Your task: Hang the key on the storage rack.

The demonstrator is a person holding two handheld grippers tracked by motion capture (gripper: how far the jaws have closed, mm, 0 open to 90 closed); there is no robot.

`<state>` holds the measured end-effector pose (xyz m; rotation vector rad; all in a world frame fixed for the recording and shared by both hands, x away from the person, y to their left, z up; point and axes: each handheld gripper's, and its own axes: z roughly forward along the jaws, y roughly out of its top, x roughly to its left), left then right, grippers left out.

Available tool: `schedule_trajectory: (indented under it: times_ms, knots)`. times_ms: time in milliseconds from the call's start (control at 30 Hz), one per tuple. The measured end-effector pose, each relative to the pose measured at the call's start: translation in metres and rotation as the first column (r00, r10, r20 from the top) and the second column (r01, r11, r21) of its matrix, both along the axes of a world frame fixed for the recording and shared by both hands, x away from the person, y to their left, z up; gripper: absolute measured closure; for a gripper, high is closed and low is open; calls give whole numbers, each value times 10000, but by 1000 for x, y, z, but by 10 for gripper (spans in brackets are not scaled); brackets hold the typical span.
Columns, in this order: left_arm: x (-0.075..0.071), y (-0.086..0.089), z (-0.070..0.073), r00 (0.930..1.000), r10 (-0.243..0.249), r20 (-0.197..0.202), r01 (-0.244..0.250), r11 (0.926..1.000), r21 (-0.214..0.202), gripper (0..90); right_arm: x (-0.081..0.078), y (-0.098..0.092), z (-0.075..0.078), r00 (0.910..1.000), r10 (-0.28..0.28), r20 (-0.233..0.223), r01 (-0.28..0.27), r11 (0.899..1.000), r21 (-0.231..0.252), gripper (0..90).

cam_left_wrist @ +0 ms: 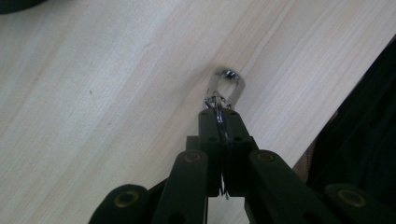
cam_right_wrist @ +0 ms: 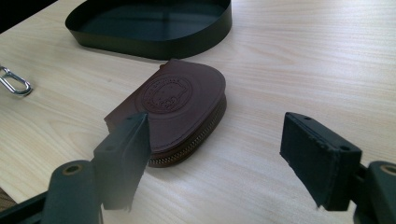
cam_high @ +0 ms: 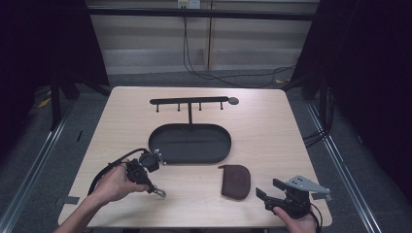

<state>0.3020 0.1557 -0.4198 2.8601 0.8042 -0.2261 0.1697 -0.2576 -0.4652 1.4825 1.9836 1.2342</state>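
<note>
Left gripper (cam_left_wrist: 219,119) pinches a key ring (cam_left_wrist: 218,114) – its silver clasp (cam_left_wrist: 227,86) dangling – right gripper (cam_right_wrist: 215,154) gapes before the brown pouch (cam_right_wrist: 173,109).

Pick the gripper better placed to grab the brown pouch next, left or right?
Right. The right gripper is open with the brown pouch just ahead between its jaws. The left gripper is shut on a metal clip, so it is occupied.

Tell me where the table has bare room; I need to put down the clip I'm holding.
Free: the tabletop right of the oval tray, and the strip left of it. Crowded: the front edge, with the brown pouch between the left gripper and right gripper.
</note>
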Motion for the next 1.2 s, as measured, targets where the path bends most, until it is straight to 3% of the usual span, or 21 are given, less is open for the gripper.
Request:
schedule_trajectory:
  times_ms: [133,500,700,1000,1200]
  knots:
    - [1,-1,8,9999,5,107,-5,10000,-54,889,0,0,0,10000,-9,-4,9,10000,-9,241]
    - [5,3,21,9998,-47,204,40,9995,306,888,0,0,0,10000,33,-2,-34,10000,-31,237]
    - [8,7,29,9992,181,364,-192,9994,293,888,0,1,0,10000,37,-28,-37,10000,-42,236]
    - [14,9,36,9991,297,289,-307,9989,354,888,1,0,-1,10000,40,-75,-41,10000,-57,236]
    - [21,14,46,9965,769,340,-782,9961,410,887,1,1,-1,10000,65,-71,-65,10000,-62,235]
